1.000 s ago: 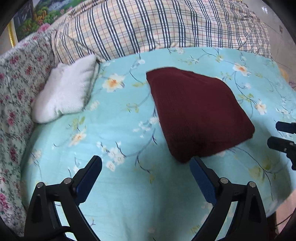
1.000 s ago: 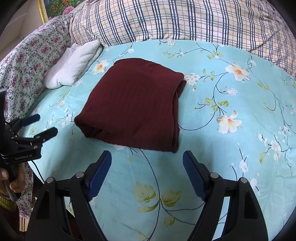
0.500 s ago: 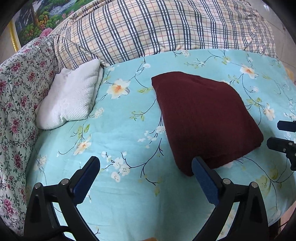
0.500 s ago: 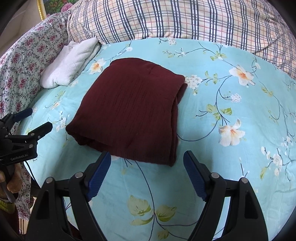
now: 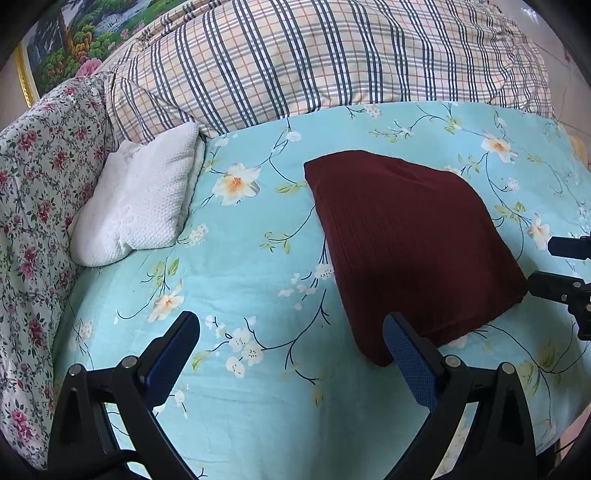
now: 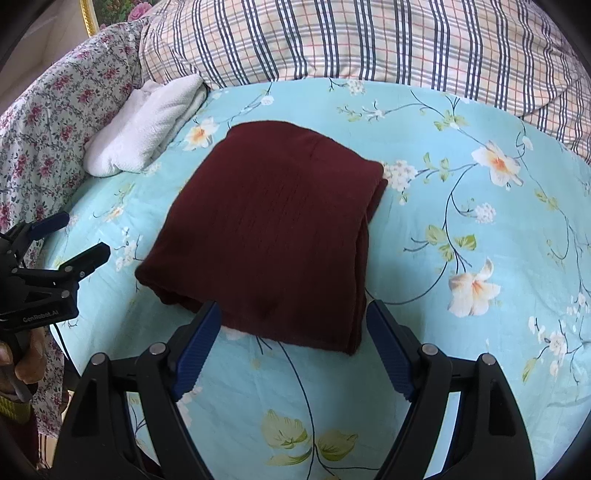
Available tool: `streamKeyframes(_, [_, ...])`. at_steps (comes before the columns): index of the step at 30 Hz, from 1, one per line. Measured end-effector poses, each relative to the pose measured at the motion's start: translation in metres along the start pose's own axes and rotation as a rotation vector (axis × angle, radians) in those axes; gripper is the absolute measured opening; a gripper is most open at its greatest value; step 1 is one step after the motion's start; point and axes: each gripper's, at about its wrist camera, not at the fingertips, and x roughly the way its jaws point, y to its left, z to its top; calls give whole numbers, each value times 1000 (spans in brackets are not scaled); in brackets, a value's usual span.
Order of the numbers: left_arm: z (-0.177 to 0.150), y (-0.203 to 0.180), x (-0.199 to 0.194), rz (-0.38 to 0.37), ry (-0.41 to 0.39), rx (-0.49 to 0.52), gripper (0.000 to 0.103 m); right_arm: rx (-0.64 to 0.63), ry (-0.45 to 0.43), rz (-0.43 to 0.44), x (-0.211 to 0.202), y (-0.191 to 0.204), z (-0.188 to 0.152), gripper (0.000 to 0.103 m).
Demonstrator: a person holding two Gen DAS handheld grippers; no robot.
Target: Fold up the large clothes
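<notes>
A dark red garment [image 5: 410, 243] lies folded into a thick rectangle on the turquoise floral bedsheet [image 5: 240, 258]; it also shows in the right wrist view [image 6: 273, 240]. My left gripper [image 5: 291, 336] is open and empty, to the left of the garment's near corner. My right gripper [image 6: 293, 321] is open and empty, its fingers on either side of the garment's near edge. The left gripper shows at the left edge of the right wrist view [image 6: 70, 240], and the right gripper's fingers at the right edge of the left wrist view [image 5: 565, 266].
A white folded towel [image 5: 140, 199] lies at the bed's left. A plaid quilt [image 5: 314, 59] is bunched along the back. A pink floral cloth [image 5: 33, 206] covers the left side. A framed painting [image 5: 74, 33] hangs behind.
Both grippers have pulled back and tilted a little, so the garment sits lower in both views. The garment itself has not moved. Both grippers stay open.
</notes>
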Motion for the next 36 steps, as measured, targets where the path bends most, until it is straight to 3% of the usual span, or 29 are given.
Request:
streamKeyframes(23, [2, -2, 5, 51, 3, 4, 100, -7, 9, 14, 0, 3, 7, 81])
streamKeyframes(36, [6, -2, 10, 27, 14, -3, 100, 9, 13, 19, 5, -2, 9, 81])
